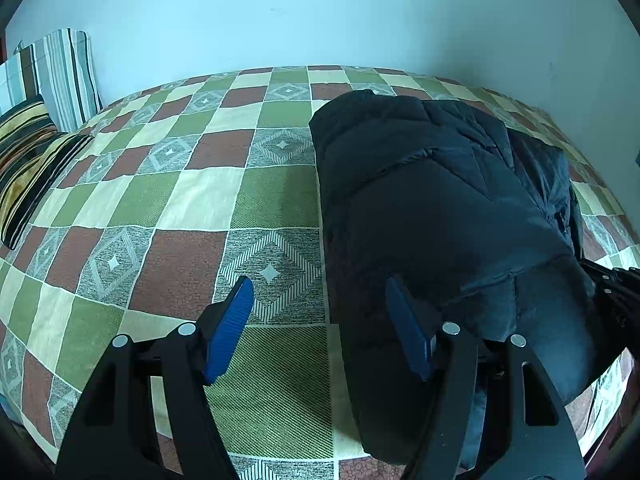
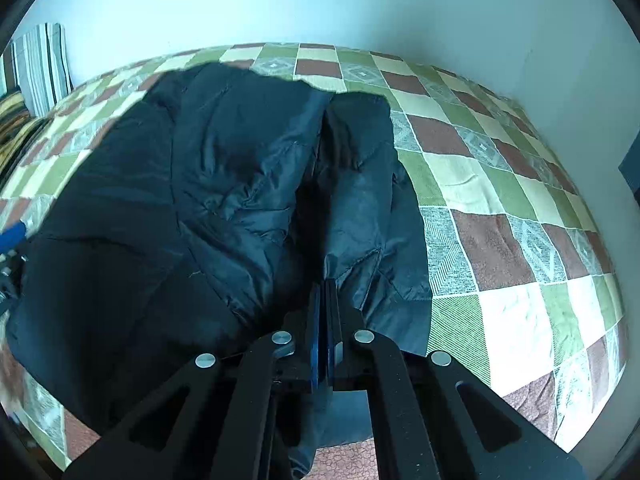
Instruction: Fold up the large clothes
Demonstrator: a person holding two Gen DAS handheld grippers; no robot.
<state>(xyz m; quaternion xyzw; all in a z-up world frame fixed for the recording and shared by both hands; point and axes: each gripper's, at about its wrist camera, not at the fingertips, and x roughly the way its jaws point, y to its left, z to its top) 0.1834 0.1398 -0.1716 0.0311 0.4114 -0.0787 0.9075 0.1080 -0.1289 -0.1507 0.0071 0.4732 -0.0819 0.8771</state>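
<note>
A dark padded jacket (image 1: 440, 208) lies partly folded on the checked bedspread (image 1: 168, 200). My left gripper (image 1: 320, 296) is open at the jacket's near left edge; its left finger (image 1: 232, 328) hangs over the bedspread and its right finger (image 1: 408, 328) over the dark fabric. In the right wrist view the jacket (image 2: 168, 208) fills the left and middle, with a narrower flap (image 2: 372, 200) on the right. My right gripper (image 2: 326, 292) is shut, its blue pads pressed together on a fold of jacket fabric at the flap's near end.
Striped pillows (image 1: 44, 92) are stacked at the bed's far left against the pale wall (image 1: 320, 12). Bare bedspread (image 2: 520, 220) stretches right of the jacket. The bed's near edge runs just below both grippers. Part of the right gripper's black frame (image 1: 616, 296) shows at the left wrist view's right edge.
</note>
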